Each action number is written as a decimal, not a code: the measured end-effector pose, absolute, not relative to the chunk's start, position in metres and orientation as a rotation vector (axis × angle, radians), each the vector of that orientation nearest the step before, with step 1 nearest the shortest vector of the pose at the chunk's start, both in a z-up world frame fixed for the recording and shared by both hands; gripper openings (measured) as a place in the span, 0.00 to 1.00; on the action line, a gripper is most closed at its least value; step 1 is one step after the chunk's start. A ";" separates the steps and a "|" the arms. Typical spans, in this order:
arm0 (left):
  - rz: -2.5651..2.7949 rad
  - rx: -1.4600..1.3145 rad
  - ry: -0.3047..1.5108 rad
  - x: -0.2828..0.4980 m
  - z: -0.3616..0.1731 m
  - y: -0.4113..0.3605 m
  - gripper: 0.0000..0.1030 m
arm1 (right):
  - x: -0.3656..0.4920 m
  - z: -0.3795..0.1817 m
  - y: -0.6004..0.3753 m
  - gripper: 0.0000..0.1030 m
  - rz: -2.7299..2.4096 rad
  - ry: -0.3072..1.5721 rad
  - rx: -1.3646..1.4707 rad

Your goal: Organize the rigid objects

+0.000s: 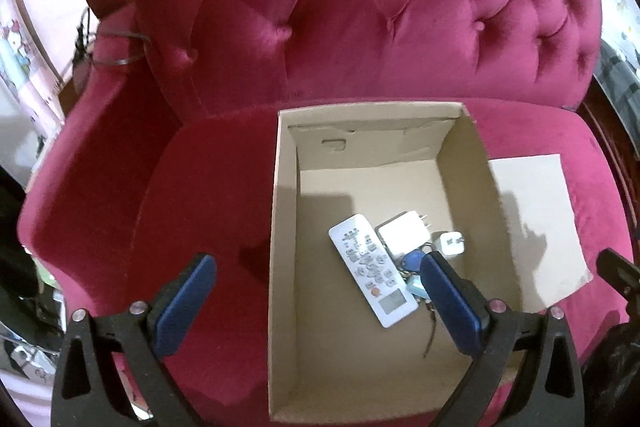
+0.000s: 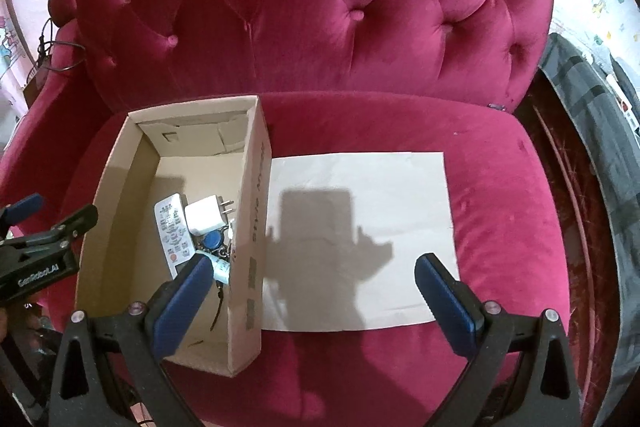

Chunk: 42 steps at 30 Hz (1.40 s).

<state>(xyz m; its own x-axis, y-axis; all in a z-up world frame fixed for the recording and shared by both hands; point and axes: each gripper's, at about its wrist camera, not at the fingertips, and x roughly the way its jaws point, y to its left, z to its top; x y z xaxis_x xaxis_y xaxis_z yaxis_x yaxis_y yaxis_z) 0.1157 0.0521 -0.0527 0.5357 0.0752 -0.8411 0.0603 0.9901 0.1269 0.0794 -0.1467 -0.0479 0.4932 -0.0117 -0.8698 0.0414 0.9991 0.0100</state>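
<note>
While both jaws are gaping wide and empty, the left gripper [image 1: 318,289] is hovering over the cardboard box [image 1: 284,211], the remote [image 1: 370,269] lying ahead; the right gripper [image 2: 312,285] is hanging above the white sheet [image 2: 360,179].

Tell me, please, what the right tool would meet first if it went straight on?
Probably the flat cardboard sheet on the sofa seat; the open right tool points at it with nothing between, though depth is unclear.

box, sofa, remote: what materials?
Box: plain brown cardboard, matte; creased inner flap, raw cut edges.
Sofa: looks like red velvet or velour; sheen shifts across the button tufting.
Remote: probably hard white plastic, smooth, with printed buttons and a small display.
</note>
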 end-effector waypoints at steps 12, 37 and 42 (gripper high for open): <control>0.014 0.175 0.922 0.058 -0.007 0.012 1.00 | 0.036 -0.002 -0.167 1.00 -0.036 0.983 0.030; -0.017 0.185 0.862 -0.012 0.012 -0.027 1.00 | -0.036 0.030 -0.182 1.00 -0.056 0.889 -0.003; -0.026 0.184 0.867 -0.013 0.012 -0.027 1.00 | -0.036 0.030 -0.180 1.00 -0.055 0.893 -0.008</control>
